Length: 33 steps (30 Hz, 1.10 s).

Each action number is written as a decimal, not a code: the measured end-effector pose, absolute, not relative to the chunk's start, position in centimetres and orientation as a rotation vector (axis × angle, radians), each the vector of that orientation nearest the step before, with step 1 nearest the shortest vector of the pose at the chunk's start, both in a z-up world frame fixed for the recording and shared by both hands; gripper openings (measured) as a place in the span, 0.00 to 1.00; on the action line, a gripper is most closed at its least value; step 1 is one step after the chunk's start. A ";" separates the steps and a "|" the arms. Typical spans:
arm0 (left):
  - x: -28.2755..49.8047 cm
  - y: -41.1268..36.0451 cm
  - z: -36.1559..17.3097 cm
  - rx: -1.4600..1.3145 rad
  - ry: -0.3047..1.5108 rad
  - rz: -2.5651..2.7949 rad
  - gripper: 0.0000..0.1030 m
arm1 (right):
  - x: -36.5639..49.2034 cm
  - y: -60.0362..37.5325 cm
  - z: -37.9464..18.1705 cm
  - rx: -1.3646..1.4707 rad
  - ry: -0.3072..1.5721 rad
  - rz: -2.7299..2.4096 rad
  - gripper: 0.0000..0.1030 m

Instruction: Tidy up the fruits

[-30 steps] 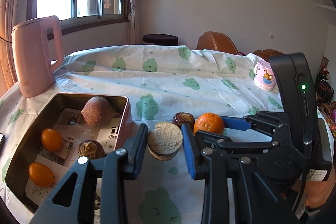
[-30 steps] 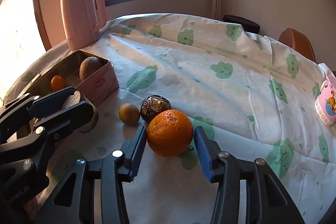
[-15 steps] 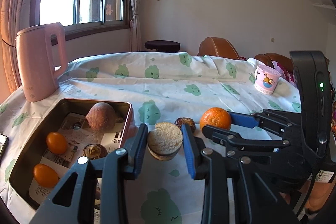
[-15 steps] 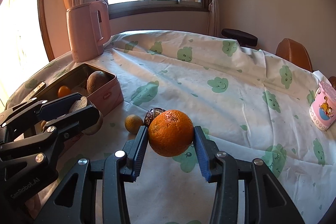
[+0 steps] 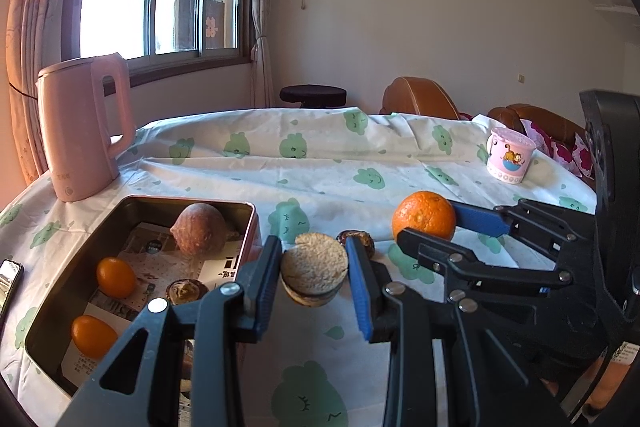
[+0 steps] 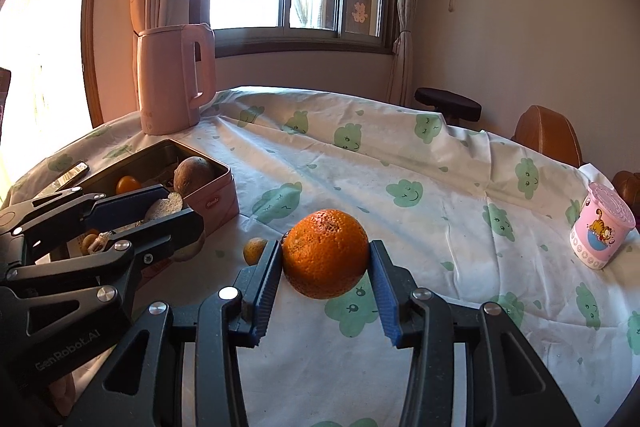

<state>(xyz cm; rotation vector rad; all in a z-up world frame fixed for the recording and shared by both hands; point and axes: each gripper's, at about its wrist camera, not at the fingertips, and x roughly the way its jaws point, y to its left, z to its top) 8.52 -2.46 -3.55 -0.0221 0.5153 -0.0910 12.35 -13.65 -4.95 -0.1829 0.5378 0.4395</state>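
My right gripper (image 6: 325, 261) is shut on a large orange (image 6: 325, 253), held just above the cloth; in the left wrist view the same orange (image 5: 424, 215) sits between its fingers (image 5: 480, 219). My left gripper (image 5: 314, 277) is shut on a halved brown fruit (image 5: 314, 267) with a pale cut face, beside the near right corner of the pink tin (image 5: 188, 199). Inside the tin lie a round brown fruit (image 5: 198, 229), two small orange fruits (image 5: 116, 277) and a dark halved fruit (image 5: 186, 291). A dark fruit (image 5: 360, 241) and a small yellowish fruit (image 6: 254, 251) rest on the cloth.
A pink kettle (image 5: 84, 127) stands behind the tin at the table's left. A pink printed cup (image 5: 509, 155) stands at the far right. A phone (image 5: 10, 281) lies at the left edge. Brown chairs (image 5: 420, 99) and a dark stool (image 5: 313, 95) are beyond the table.
The right gripper's pads closed onto the orange and raised it off the cloth. The left gripper kept hold of the halved fruit and stayed about where it was.
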 end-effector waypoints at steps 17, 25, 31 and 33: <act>7.9 -2.5 -3.2 -0.013 0.481 -0.075 0.34 | 11.1 -14.2 -4.2 -0.165 0.457 0.427 0.45; 7.7 -2.5 -3.1 -0.011 0.467 -0.066 0.34 | 10.6 -14.4 -4.0 -0.156 0.433 0.421 0.45; 7.5 -2.6 -3.0 -0.010 0.455 -0.060 0.34 | 10.3 -14.7 -3.9 -0.148 0.414 0.416 0.45; 7.4 -2.5 -3.0 -0.010 0.452 -0.059 0.34 | 10.2 -14.7 -3.8 -0.145 0.408 0.415 0.45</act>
